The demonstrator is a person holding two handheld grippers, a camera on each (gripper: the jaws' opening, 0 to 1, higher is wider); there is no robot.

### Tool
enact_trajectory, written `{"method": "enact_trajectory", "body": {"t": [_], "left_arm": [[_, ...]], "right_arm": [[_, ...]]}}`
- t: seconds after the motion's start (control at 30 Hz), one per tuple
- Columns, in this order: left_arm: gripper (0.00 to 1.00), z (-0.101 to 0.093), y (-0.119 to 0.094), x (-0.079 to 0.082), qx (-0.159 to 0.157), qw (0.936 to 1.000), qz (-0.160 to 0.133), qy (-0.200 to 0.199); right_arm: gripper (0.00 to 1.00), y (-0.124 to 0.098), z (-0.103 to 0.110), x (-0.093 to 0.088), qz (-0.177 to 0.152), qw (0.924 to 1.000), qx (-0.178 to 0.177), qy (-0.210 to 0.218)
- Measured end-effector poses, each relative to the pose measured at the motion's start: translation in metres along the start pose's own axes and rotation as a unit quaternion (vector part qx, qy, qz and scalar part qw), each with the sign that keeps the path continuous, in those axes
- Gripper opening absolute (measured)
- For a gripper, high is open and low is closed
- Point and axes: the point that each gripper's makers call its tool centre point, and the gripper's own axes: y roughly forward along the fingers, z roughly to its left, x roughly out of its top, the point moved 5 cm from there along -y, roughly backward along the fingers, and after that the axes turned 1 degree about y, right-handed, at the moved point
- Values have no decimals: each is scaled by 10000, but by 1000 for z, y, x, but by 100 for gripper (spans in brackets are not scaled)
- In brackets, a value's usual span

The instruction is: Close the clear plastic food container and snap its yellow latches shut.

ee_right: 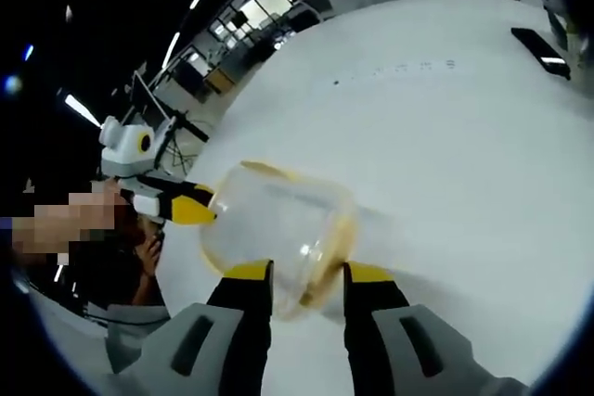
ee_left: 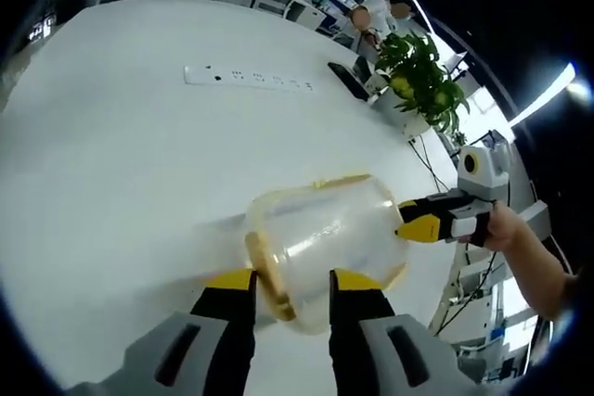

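I see the clear plastic food container as a rounded, glossy, see-through tub with a yellow rim, standing on the smooth white tabletop close to one of its edges. In the left gripper view my left gripper has its black, yellow-tipped jaws parted on either side of the container's near end, where a yellow latch runs along the rim between them; I cannot tell whether the pads actually touch the plastic. From the right of that view the right gripper reaches in, its yellow tip right against the container's far side, with a hand behind it. In the right gripper view the right gripper's jaws likewise stand apart, straddling the container's rim, and the left gripper meets the tub from the left. Farther across the tabletop lie a long white power strip and a flat black device, well apart from the tub, with broad bare surface between. A leafy green potted plant stands near the tabletop's far edge.
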Motion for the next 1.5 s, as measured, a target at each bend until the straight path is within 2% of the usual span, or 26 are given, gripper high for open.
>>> {"method": "enact_trajectory", "body": {"t": [0.07, 0.17, 0.3, 0.5, 0.57, 0.7, 0.8, 0.9, 1.0, 1.1, 1.33, 1.5], "left_arm": [[24, 0, -1, 2, 39, 9993, 67, 374], [24, -2, -3, 5, 83, 9964, 113, 837], [24, -6, -7, 10, 182, 9928, 71, 1181], [23, -11, -10, 17, 252, 9860, -15, 1646], [22, -16, -11, 22, 179, 9836, -126, 1790], [22, -24, -10, 31, 259, 9694, -220, 2431], [21, -31, -8, 33, 240, 9606, -177, 2763], [21, -37, -5, 33, 230, 9559, -132, 2925], [20, -41, -1, 33, 153, 9557, -110, 2938], [20, -44, 3, 33, 105, 9526, -71, 3040], [19, -49, 9, 32, 94, 9389, 58, 3439], [19, -50, 15, 34, 50, 9370, 94, 3491]], "right_arm": [[27, 0, 0, 1, -57, 9999, -35, -86], [26, -2, 1, 6, -111, 9985, -231, -486], [22, -4, 2, 10, -113, 9956, -408, -841], [21, -7, 2, 13, -101, 9936, -504, -1010], [19, -9, 3, 15, -150, 9930, -525, -1044], [13, -13, 5, 22, -320, 9888, -641, -1308], [12, -13, 9, 25, -355, 9874, -605, -1419], [10, -10, 12, 27, -344, 9826, -590, -1725], [10, -7, 14, 28, -378, 9823, -554, -1750], [10, -5, 15, 28, -378, 9826, -536, -1735], [10, 4, 19, 29, -327, 9826, -460, -1767], [9, 9, 23, 30, -335, 9818, -412, -1825]]}}
